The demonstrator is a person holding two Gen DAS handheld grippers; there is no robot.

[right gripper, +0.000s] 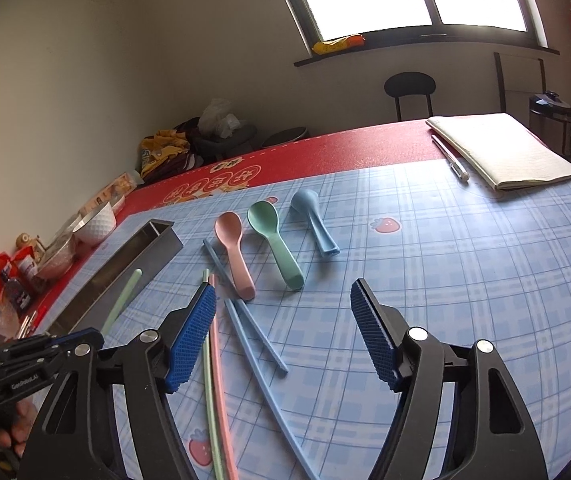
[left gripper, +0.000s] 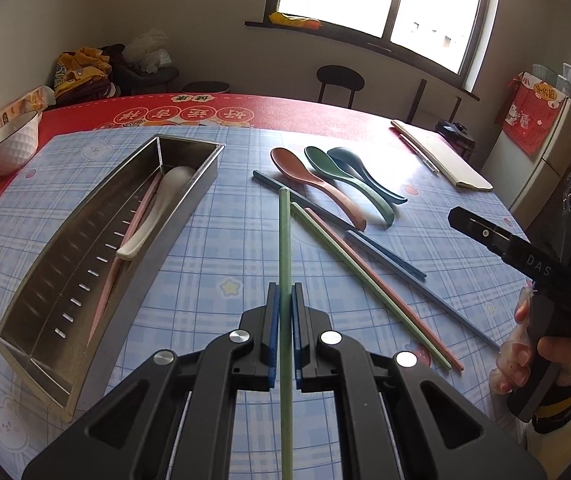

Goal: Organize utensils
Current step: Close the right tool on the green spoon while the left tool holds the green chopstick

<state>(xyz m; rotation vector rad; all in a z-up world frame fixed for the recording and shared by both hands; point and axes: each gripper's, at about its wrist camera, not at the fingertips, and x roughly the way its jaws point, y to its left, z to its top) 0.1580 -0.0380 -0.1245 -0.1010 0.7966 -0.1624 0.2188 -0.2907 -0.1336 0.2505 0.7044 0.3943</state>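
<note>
My left gripper (left gripper: 284,292) is shut on a green chopstick (left gripper: 284,240), held above the checked tablecloth and pointing away. To its left lies the long metal tray (left gripper: 189,142) with a white spoon (left gripper: 161,204) and a pink chopstick (left gripper: 141,208) inside. Pink (left gripper: 309,178), green (left gripper: 349,184) and blue (left gripper: 369,178) spoons lie side by side farther off. My right gripper (right gripper: 282,284) stands open over two blue chopsticks (right gripper: 257,336), touching nothing. A pink chopstick (right gripper: 217,360) and a second green one (right gripper: 208,380) lie under its left finger.
A cream notebook (right gripper: 501,148) and a pen (right gripper: 451,158) lie at the table's far right. A white bowl (left gripper: 11,144) and snack packets (right gripper: 9,280) crowd the left edge beyond the tray. A dark chair (right gripper: 409,84) stands behind the table.
</note>
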